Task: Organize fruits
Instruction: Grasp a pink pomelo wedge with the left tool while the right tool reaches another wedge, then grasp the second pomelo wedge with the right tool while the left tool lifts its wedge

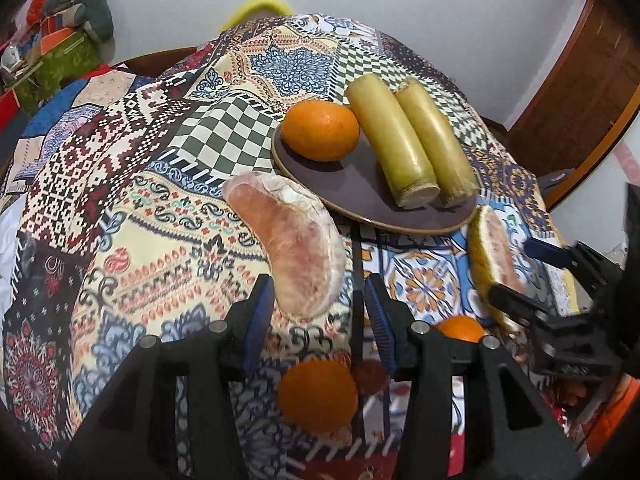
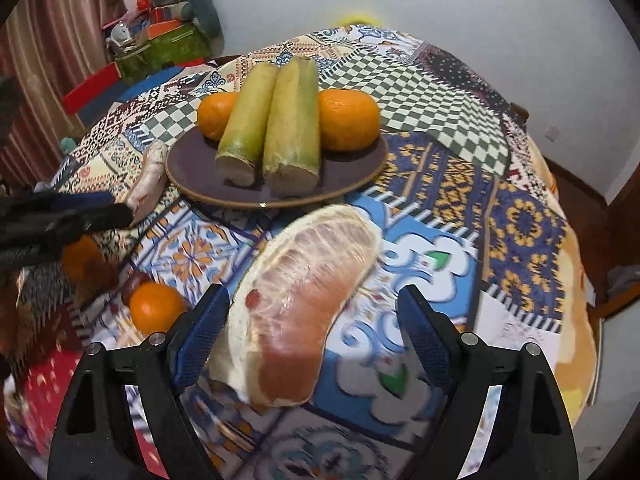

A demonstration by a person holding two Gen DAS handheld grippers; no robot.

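Now both claws are hanging over the table, which is wearing a busy patchwork-print cloth (image 2: 520,216) of checks, tiles and paisley. The left claw (image 1: 316,300) is standing fairly narrow, its ribbed blue pads (image 1: 260,312) flanking the tip of a curved, pinkish peeled pomelo segment (image 1: 296,240) with a dry, papery membrane; nothing is being gripped. The right claw (image 2: 312,332) is gaping wide around a second pomelo wedge (image 2: 304,296), glossy pink flesh showing under film-like skin with white pith along one edge, pads clear of it. Beyond them, a round, dark brown plate (image 2: 200,172) with a pale rim is carrying two smooth, waxy yellow-green cane sections (image 2: 272,120), cut ends fibrous, and two dimpled round oranges (image 2: 352,120). Two more oranges (image 1: 318,396) are lying loose on the cloth near the claws, one beside a small dark reddish-brown fruit (image 1: 370,376).
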